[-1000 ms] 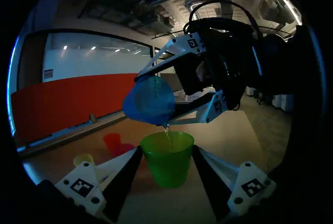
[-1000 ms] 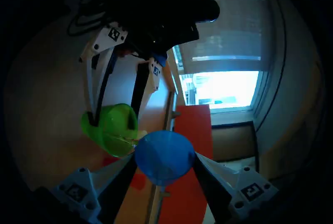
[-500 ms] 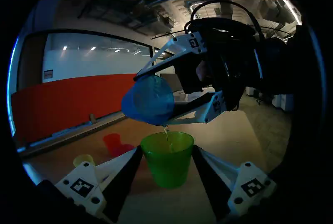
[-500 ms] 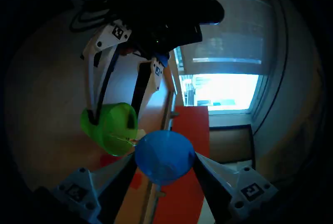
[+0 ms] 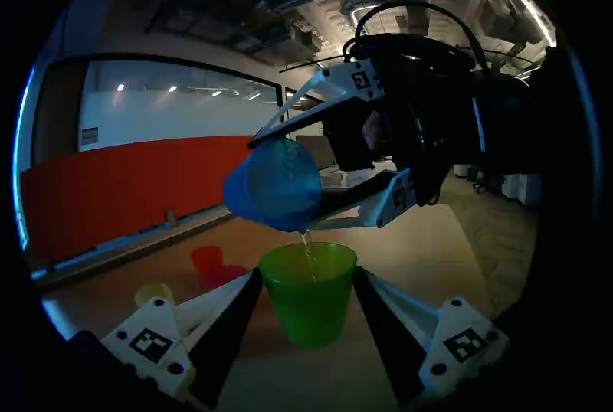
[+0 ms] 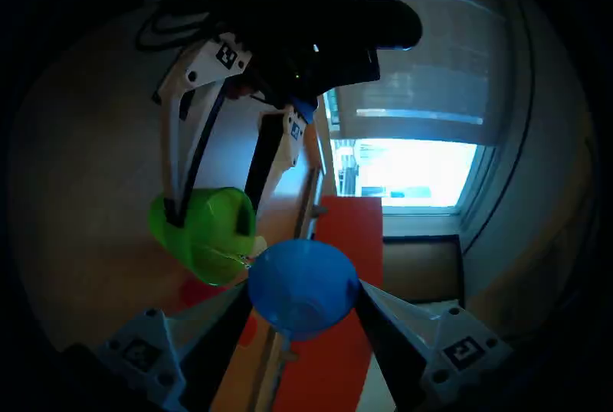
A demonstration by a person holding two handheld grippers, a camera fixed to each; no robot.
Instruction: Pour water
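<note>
Two grippers point(image 5: 306, 276) point(image 6: 303, 288), at least four cups point(image 5: 308, 301) point(image 5: 273, 184) point(image 5: 205, 259) point(image 5: 153, 292).

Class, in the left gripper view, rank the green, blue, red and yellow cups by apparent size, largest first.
1. green cup and blue cup: about alike, both near the camera
2. red cup
3. yellow cup, partly hidden

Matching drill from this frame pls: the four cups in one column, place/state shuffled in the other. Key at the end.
Things
1. blue cup
2. green cup
3. red cup
4. yellow cup

Place or state
A. upright, gripped by the left tool, catching the stream
B. on the table, farthest left in the left gripper view
C. tilted in the right tool, pouring
D. on the table, farther back, nearer the gripped cup

Pairs: 1-C, 2-A, 3-D, 4-B
</note>
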